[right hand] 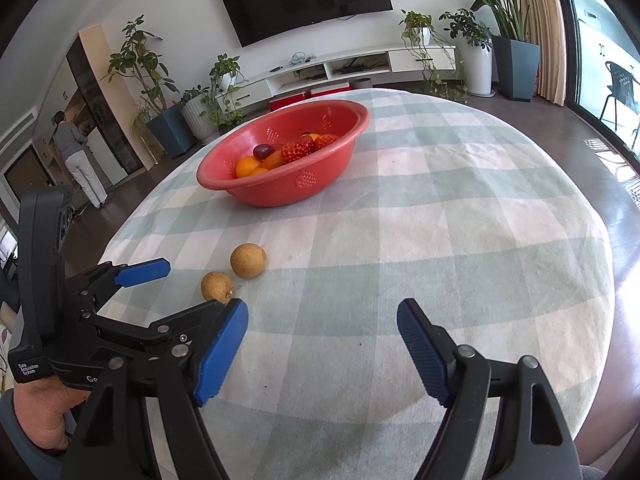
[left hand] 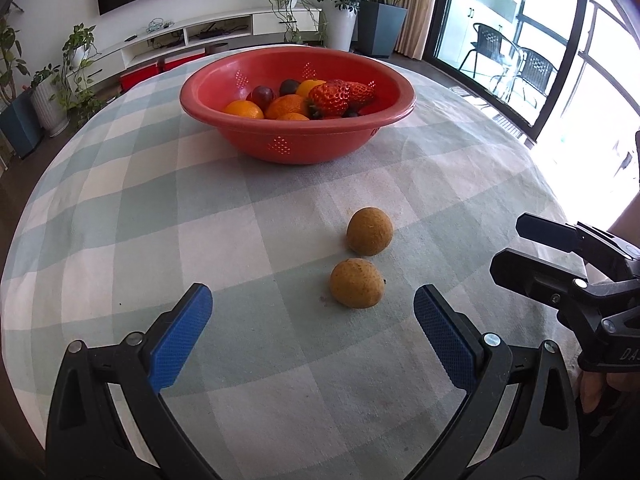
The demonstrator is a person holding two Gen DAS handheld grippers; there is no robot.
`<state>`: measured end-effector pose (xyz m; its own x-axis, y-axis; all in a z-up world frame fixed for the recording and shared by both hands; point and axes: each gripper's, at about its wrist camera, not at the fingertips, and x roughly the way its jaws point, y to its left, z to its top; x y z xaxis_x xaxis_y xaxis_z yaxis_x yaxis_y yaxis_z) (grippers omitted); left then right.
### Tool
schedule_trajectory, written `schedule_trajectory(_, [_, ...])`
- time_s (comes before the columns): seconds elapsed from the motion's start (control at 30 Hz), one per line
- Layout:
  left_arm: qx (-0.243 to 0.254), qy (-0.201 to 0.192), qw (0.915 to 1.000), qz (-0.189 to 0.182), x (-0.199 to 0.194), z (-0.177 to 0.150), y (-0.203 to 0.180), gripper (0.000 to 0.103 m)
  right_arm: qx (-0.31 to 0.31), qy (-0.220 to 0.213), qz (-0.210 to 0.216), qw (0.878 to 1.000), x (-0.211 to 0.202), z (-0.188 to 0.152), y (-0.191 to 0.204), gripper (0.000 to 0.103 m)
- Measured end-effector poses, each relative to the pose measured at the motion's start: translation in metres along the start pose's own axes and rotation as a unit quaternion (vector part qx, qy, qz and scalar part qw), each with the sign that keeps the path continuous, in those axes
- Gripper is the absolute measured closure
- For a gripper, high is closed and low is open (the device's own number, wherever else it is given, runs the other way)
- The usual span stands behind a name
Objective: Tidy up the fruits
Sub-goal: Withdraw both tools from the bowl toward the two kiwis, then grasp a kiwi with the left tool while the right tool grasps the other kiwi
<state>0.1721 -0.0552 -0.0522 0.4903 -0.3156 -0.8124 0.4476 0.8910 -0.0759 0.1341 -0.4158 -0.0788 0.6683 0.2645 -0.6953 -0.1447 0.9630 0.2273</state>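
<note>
- The left claw (left hand: 313,304) is held wide apart and empty, low over the worktop (left hand: 160,220).
- The nearer brown fruit (left hand: 357,283) is seen just ahead of it, toward its right pad.
- The right claw (right hand: 322,320) is also spread, with nothing between its pads.
- The fruit should probably be centred before closing, then carried to the red basket (left hand: 296,144).

The left claw (left hand: 313,296) pointed steeply downward with its blue-padded fingers (left hand: 182,334) spread wide and nothing between them. The right claw (right hand: 322,312) sat just beside it on the right, angled down too, its jaws also apart and empty. A hand (right hand: 42,412) with a grey sleeve gripped the left claw's black handle from below.
</note>
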Motion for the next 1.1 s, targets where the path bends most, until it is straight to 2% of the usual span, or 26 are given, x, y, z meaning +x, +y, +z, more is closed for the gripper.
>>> schedule_trajectory(0.1, [0.002, -0.001, 1.0000, -0.001, 0.002, 0.000, 0.000, 0.002, -0.001, 0.000, -0.001, 1.000, 0.001, 0.000, 0.000, 0.024])
schedule_trajectory(0.27, [0.001, 0.003, 1.0000, -0.009, 0.005, 0.002, 0.002, 0.031, 0.000, 0.000, -0.002, 1.000, 0.001, 0.000, 0.000, 0.026])
schedule_trajectory(0.5, [0.008, 0.005, 0.9999, -0.007, 0.008, 0.001, -0.001, 0.033, -0.001, 0.000, -0.002, 1.000, 0.001, 0.000, 0.000, 0.026])
schedule_trajectory(0.63, [0.018, 0.005, 0.9998, -0.007, 0.010, 0.002, -0.005, 0.051, -0.001, 0.000, -0.001, 1.000, 0.002, 0.000, -0.001, 0.027])
schedule_trajectory(0.73, [0.024, 0.003, 0.9997, -0.008, 0.009, 0.002, -0.007, 0.057, -0.001, 0.000, -0.001, 1.000, 0.002, 0.000, -0.001, 0.028])
schedule_trajectory(0.77, [0.026, 0.001, 0.9996, -0.009, 0.009, 0.002, -0.008, 0.065, -0.001, 0.000, -0.002, 1.000, 0.002, 0.000, -0.001, 0.028])
schedule_trajectory(0.83, [0.030, -0.002, 0.9995, -0.008, 0.008, 0.001, -0.009, 0.072, -0.002, 0.000, -0.002, 1.000, 0.002, 0.000, -0.001, 0.028])
schedule_trajectory(0.97, [0.029, -0.005, 0.9995, -0.010, 0.007, 0.000, -0.008, 0.076, -0.003, 0.001, -0.001, 1.000, 0.003, -0.001, -0.002, 0.029])
schedule_trajectory(1.1, [0.026, -0.010, 0.9995, -0.012, 0.003, -0.002, -0.006, 0.076, -0.003, 0.001, 0.000, 1.000, 0.003, 0.000, -0.001, 0.030])
